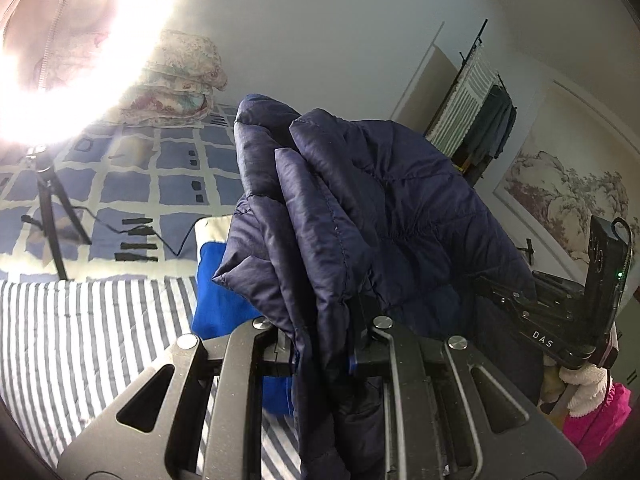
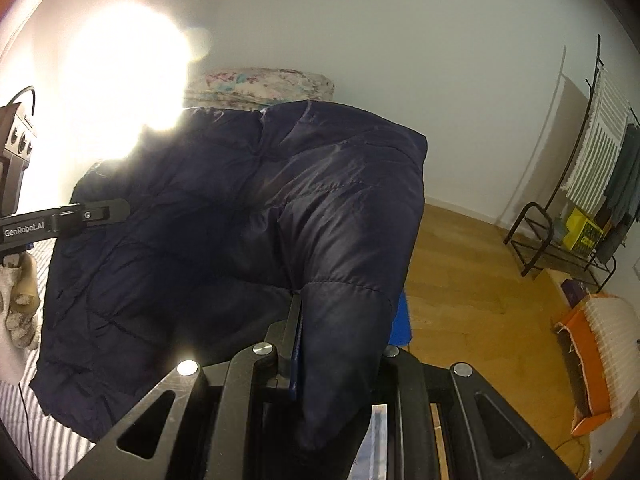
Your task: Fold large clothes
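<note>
Left gripper [image 1: 324, 344]: at the lower centre of its own view, fingers closed on a fold of the jacket [image 1: 360, 200]; it also enters the right wrist view from the left edge. Right gripper [image 2: 336, 344]: at the lower centre of its view, fingers clamped on the same jacket, fingertips hidden by fabric.

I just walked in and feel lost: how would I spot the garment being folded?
Find the bed with the striped sheet. Above it, the left tool and right tool each pinch a dark navy quilted puffer jacket, holding it up. It is plain and shiny, unlike the floral quilts stacked by the wall.
</note>
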`<state>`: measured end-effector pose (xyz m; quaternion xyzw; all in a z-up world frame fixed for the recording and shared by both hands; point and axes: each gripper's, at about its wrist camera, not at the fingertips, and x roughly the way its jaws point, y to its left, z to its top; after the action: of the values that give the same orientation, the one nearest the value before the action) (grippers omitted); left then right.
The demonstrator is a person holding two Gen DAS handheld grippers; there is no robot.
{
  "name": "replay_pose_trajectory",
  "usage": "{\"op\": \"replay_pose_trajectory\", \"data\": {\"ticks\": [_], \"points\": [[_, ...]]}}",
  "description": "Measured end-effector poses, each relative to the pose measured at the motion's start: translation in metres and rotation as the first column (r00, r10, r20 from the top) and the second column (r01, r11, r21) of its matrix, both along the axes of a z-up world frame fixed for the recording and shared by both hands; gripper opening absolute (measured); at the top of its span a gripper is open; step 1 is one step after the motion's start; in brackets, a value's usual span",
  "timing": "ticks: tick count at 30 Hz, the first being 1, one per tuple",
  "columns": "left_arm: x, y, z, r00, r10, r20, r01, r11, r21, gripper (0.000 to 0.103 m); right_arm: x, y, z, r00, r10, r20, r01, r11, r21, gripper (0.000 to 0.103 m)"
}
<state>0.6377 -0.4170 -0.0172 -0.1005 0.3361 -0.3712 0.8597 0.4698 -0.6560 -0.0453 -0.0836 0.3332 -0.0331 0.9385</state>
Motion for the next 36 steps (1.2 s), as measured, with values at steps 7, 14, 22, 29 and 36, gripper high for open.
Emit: {"op": "replay_pose_trajectory", "data": {"ticks": [7,14,22,29,36], "points": [[0.049,-0.025,-0.025,1.0,0.028,-0.014,-0.028,0.999,0.032,0.014,0.055,-0.016,-0.021,1.0,-0.015,-0.019,0.014,1.0,-0.017,0.017],[0.08,-0.042,-0.063,0.996,0.062,-0.062,-0.057,0.995,0.079,0.014,0.111,-0.033,-0.052,0.997,-0.048,-0.066,0.048,0.999,0.003,0.017],[0.08,-0.047,-0.082,0.994,0.105,-0.037,-0.096,0.978,0.186,0.052,0.129,-0.065,-0.08,0.98,-0.161,-0.117,0.164,0.986,0.011,0.056],[0.072,-0.028,-0.079,0.989,0.14,-0.05,-0.128,0.971,0.2,0.061,0.109,-0.083,-0.076,0.957,-0.272,-0.097,0.273,0.962,-0.004,0.068],[0.03,-0.008,-0.054,0.99,0.134,0.037,-0.139,0.965,0.223,0.061,0.072,-0.083,-0.084,0.938,-0.317,-0.138,0.313,0.948,-0.052,0.07]]}}
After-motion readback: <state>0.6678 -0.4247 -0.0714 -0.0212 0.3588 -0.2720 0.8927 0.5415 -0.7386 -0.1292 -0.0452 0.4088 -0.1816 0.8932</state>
